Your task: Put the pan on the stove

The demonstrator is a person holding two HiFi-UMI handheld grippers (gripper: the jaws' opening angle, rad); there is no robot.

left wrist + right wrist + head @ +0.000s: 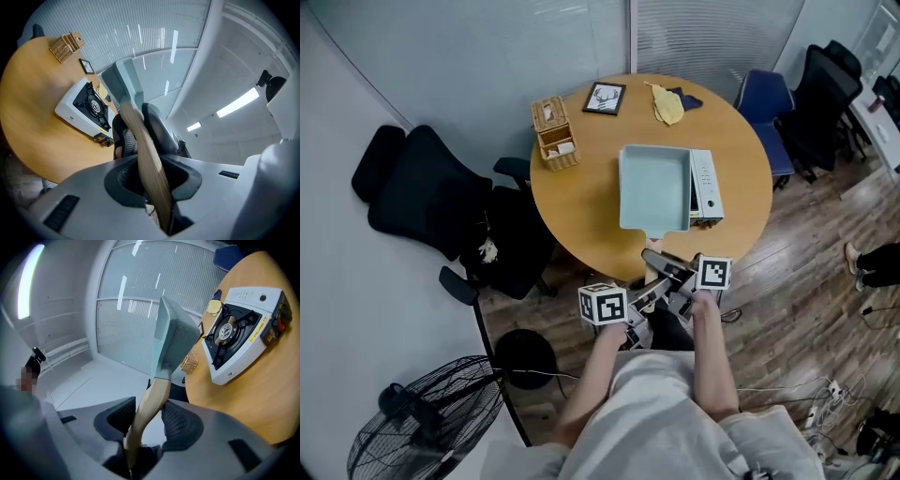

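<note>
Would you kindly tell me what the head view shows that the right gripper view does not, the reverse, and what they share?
Only the head view: the fan, the wooden floor and the person's forearms. Only the right gripper view: the burner, uncovered, and the right gripper closed on the wooden handle. Both: the pale pan held over the stove, the round table, the wicker basket and the yellow cloth.

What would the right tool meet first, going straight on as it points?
The right tool grips the pan handle, so the pan ahead travels with it. The stove sits off that line, on the table. Past the pan, probably the ribbed wall; depth is unclear.
</note>
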